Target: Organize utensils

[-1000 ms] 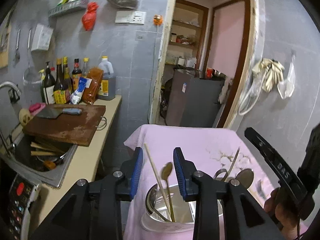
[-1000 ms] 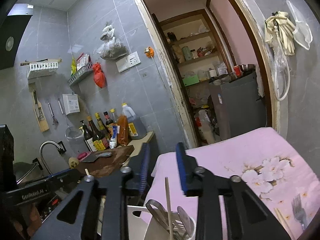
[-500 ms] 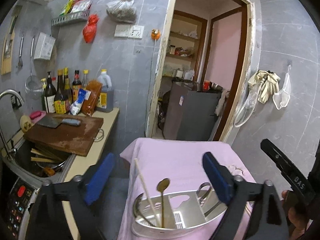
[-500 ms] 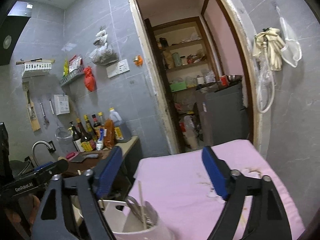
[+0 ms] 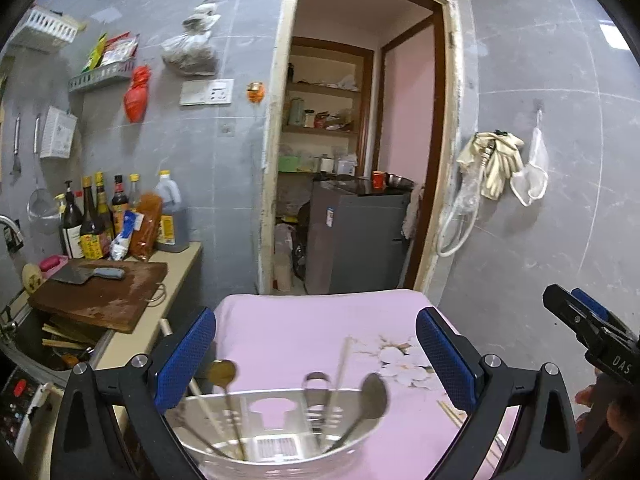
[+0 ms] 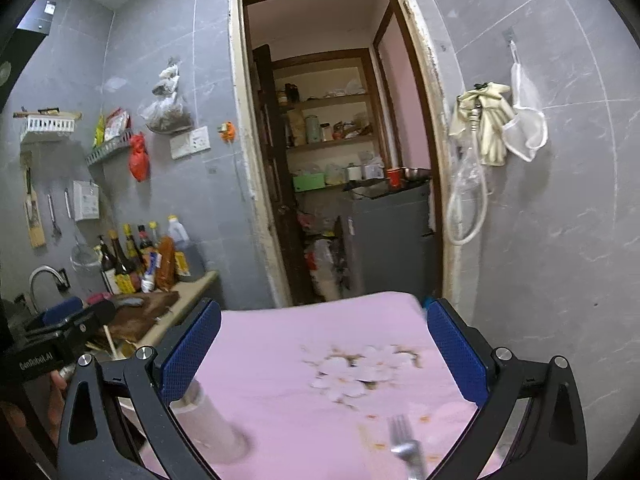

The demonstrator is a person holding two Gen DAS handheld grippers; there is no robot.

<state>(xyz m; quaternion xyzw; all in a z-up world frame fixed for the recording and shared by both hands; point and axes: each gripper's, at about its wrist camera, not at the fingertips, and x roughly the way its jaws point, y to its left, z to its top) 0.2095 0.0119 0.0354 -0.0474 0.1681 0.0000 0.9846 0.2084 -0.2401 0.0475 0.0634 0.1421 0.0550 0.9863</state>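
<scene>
**Both tongs spread over the pink desk**

The left tongs (image 5: pixel 316 356) stand wide apart, gripping nothing, above a metal utensil holder (image 5: pixel 280 446) on the pink-clothed desk (image 5: pixel 304 332). In the holder: two spoons, one brass-coloured (image 5: pixel 223 372) and one steel (image 5: pixel 374 394), one chopstick (image 5: pixel 342 364) and one looped steel handle (image 5: pixel 316 384). The right tongs (image 6: pixel 324 356) are likewise spread and empty; one fork (image 6: pixel 404 440) lies on the cloth below them.

We saw dim, even indoor light and soft shadows. Fisheye distortion bowed the doorframe (image 6: pixel 248 152) and darkened the corners. Between the left fingers (image 5: pixel 186 364) the utensil holder (image 5: pixel 280 436) was smeared; between the right fingers (image 6: pixel 456 356) the fork (image 6: pixel 404 440) and floral cloth (image 6: pixel 360 368) were blurred.
</scene>
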